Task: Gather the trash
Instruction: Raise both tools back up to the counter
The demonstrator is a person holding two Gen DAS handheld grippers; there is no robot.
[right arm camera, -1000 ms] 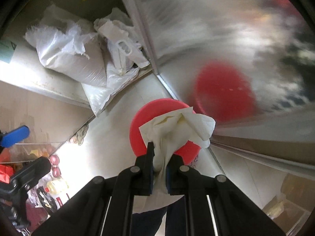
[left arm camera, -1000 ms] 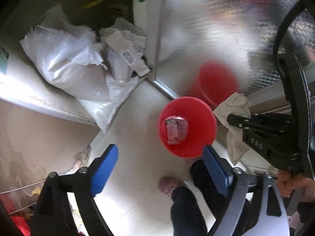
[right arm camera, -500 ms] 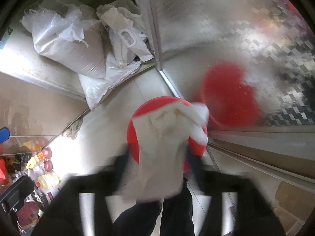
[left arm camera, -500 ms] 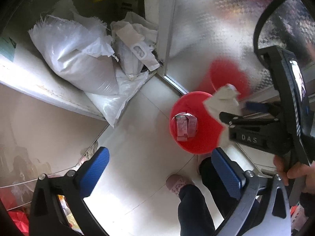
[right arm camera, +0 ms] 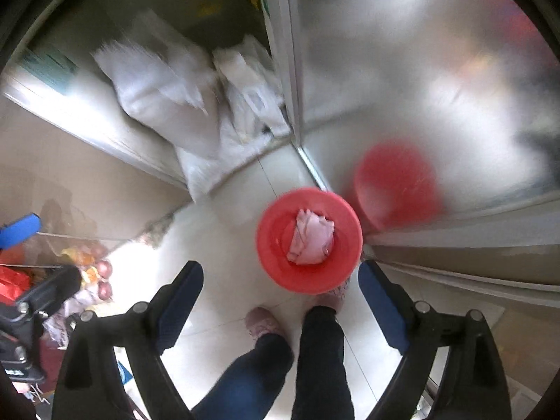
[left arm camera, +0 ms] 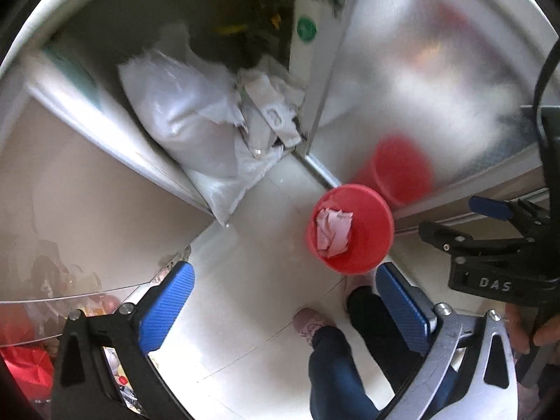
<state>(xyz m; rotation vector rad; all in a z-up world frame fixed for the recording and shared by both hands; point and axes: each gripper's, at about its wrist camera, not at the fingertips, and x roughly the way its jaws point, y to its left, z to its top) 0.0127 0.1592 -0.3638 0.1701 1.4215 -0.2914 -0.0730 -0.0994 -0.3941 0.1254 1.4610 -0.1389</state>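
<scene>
A red bucket (left arm camera: 364, 255) (right arm camera: 280, 266) stands on the pale floor tiles below both grippers. A crumpled whitish tissue (left arm camera: 332, 232) (right arm camera: 311, 241) lies inside it on top of other paper. My left gripper (left arm camera: 281, 273) hangs open above the floor to the left of the bucket, with nothing between its blue pads. My right gripper (right arm camera: 280, 269) points down over the bucket; its jaws are opening and nothing is between them. It also shows at the right edge of the left wrist view (left arm camera: 458, 218).
White sacks and bags (left arm camera: 196, 129) (right arm camera: 164, 91) are piled in the corner beyond the bucket. A shiny metal panel (left arm camera: 420, 70) mirrors the bucket. A person's dark trouser legs and pink shoes (left arm camera: 311, 322) (right arm camera: 260, 320) stand just before it. Fruit and red bags (right arm camera: 91, 273) lie at left.
The right gripper, shut on the tissue a second ago, has opened and the tissue now lies in the bucket. Both grippers have risen, so the bucket looks smaller.
</scene>
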